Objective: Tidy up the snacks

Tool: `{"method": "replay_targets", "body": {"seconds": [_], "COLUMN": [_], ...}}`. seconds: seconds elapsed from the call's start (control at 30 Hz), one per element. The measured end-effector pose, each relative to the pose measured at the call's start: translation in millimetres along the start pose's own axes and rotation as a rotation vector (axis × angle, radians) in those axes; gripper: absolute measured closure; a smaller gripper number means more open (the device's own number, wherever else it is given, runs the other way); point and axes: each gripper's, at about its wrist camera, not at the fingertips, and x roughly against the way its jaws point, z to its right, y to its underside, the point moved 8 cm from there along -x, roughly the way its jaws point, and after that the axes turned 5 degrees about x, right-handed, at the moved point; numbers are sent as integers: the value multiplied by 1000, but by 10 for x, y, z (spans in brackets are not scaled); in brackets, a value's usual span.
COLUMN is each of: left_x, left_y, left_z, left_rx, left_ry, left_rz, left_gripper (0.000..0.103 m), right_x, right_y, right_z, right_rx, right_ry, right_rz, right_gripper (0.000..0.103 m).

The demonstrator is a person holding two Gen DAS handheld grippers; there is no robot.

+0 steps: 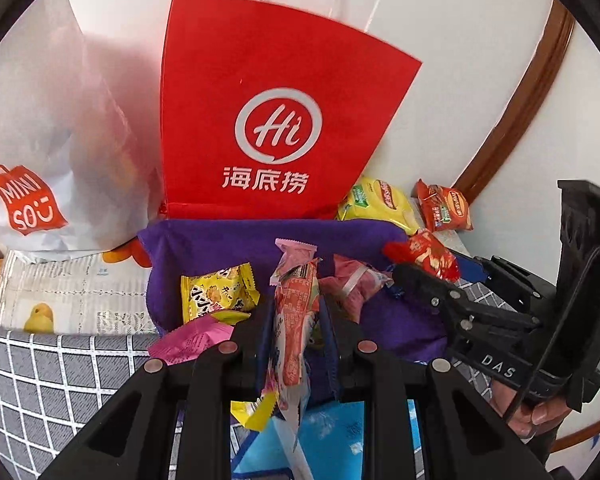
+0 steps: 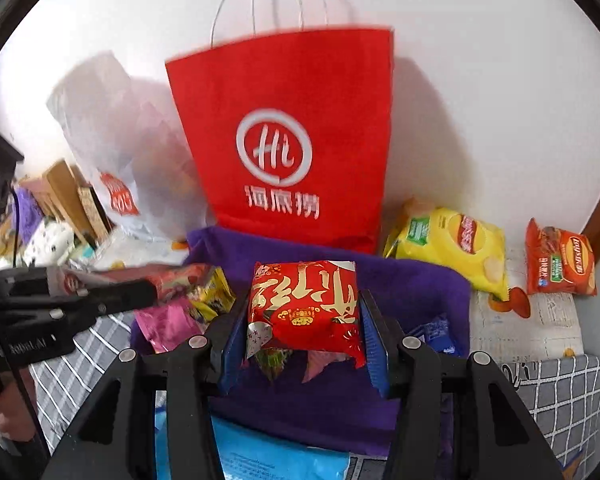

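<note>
So the left gripper [image 1: 296, 320] is clamped on a long orange snack stick [image 1: 294, 320], dead centre over the purple bag [image 1: 260, 236]. The right gripper [image 2: 302, 320] squeezes a red foil packet [image 2: 304, 304] over that bag, with yellow chips [image 2: 456, 248] at 2 o'clock.

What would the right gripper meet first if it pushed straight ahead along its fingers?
Probably the purple bag's far wall, then the red Haidilao bag behind it; the right gripper already holds a red snack packet. Depth is uncertain.
</note>
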Motion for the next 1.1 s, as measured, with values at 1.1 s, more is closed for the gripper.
{"method": "replay_targets", "body": {"seconds": [1.1], "left_x": [-411], "left_y": [108], "left_z": [-254], "left_rx": [59], "left_ry": [-2], "left_rz": [-70], "left_gripper": [81], "right_x": [-594], "right_y": [410], "right_z": [459], "right_rx": [-46], "right_ry": [11], "right_rz": [-200], "right_gripper": [52]}}
